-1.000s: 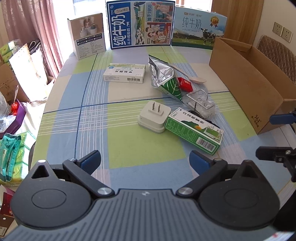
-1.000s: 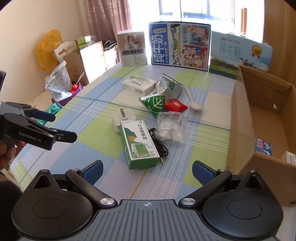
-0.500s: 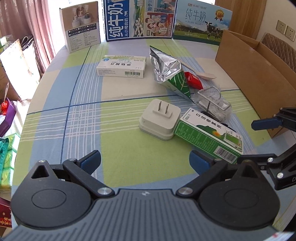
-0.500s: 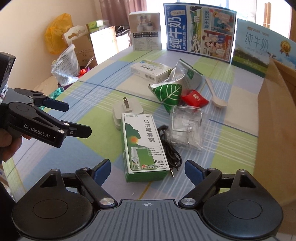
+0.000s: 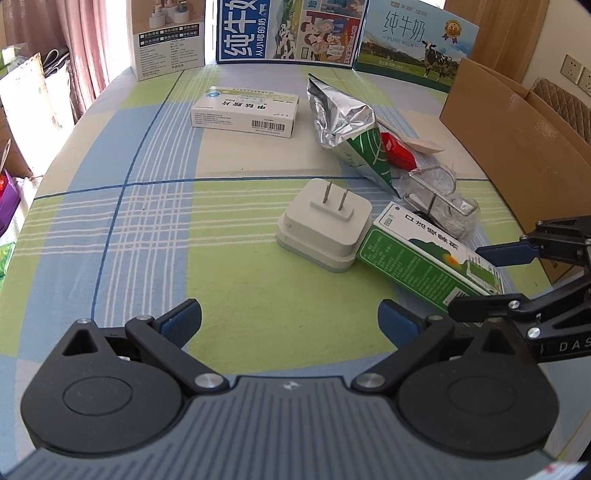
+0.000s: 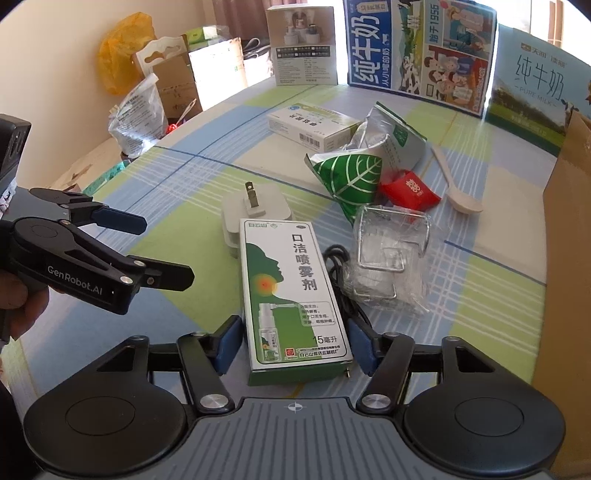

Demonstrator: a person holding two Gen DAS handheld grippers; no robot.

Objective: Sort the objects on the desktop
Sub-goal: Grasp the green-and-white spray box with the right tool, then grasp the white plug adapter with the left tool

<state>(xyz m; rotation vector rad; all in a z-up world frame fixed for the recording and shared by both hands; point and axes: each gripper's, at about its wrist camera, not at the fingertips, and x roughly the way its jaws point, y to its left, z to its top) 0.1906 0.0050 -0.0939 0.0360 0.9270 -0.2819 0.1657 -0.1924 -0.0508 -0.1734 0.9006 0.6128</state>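
Observation:
A green and white spray box (image 6: 291, 280) lies flat on the checked tablecloth (image 5: 147, 221), its far end against a white plug adapter (image 6: 255, 206). My right gripper (image 6: 295, 345) straddles the box's near end. Its jaws are closing, each blue pad close beside a long side of the box, and no firm press shows. In the left wrist view the right gripper (image 5: 487, 282) reaches in over the same box (image 5: 417, 258). My left gripper (image 5: 290, 325) is open over bare cloth in front of the plug adapter (image 5: 325, 225), nothing between its fingers.
Beyond lie a white medicine box (image 5: 245, 110), a foil bag (image 5: 343, 118), a red packet (image 5: 399, 149), a spoon (image 5: 424, 146), a clear wire-framed holder (image 6: 391, 266) and a black cable (image 6: 336, 269). An open cardboard box (image 5: 517, 140) stands at the right. Milk cartons (image 5: 288, 29) line the back.
Both grippers have come lower and closer to the objects. The right gripper's fingers have narrowed from wide open to either side of the green spray box. The left stays open.

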